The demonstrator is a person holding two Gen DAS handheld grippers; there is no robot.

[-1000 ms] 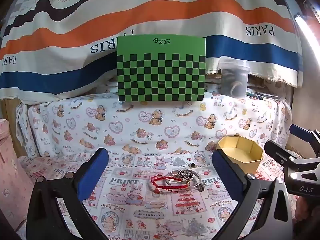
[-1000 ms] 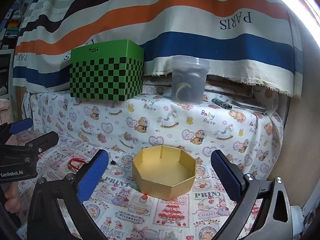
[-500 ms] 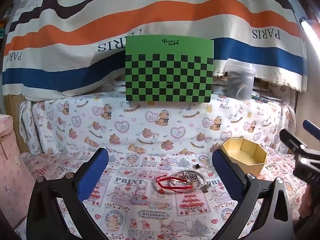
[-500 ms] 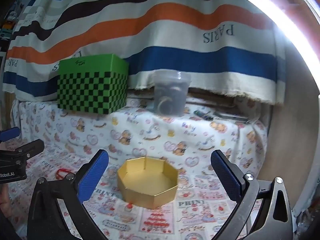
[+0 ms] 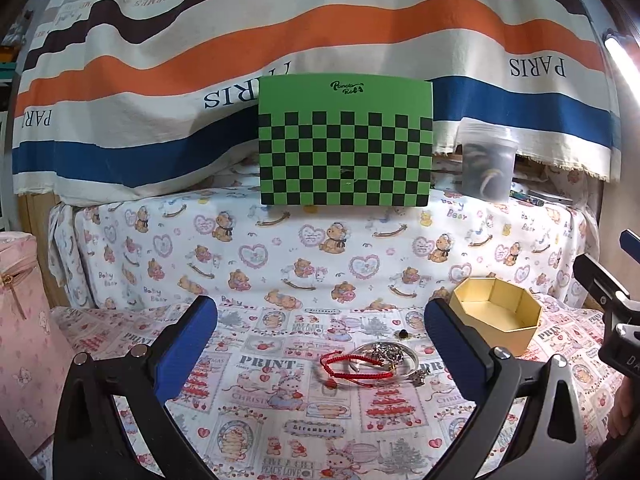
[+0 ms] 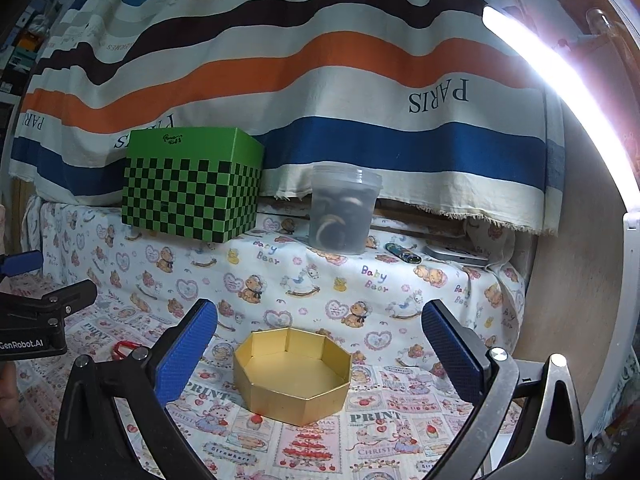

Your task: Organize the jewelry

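Observation:
A red cord bracelet (image 5: 352,368) lies tangled with silver jewelry (image 5: 390,354) on the printed cloth, and a small dark ring (image 5: 402,334) lies just behind them. My left gripper (image 5: 320,344) is open and empty, hovering in front of the pile. An empty gold octagonal box (image 5: 495,318) stands to the right of the pile; it also shows in the right wrist view (image 6: 294,374). My right gripper (image 6: 320,344) is open and empty, above and in front of the box. A bit of the red bracelet (image 6: 126,347) shows at the left there.
A green checkered box (image 5: 346,142) and a lidded plastic tub (image 5: 488,164) stand on the raised shelf behind. A pink bag (image 5: 20,320) is at the left. A wooden wall (image 6: 576,280) and a bright lamp (image 6: 560,88) are at the right.
Both grippers have pulled back and risen, so the jewelry pile and the gold box look smaller and lower. Nothing on the cloth has moved.

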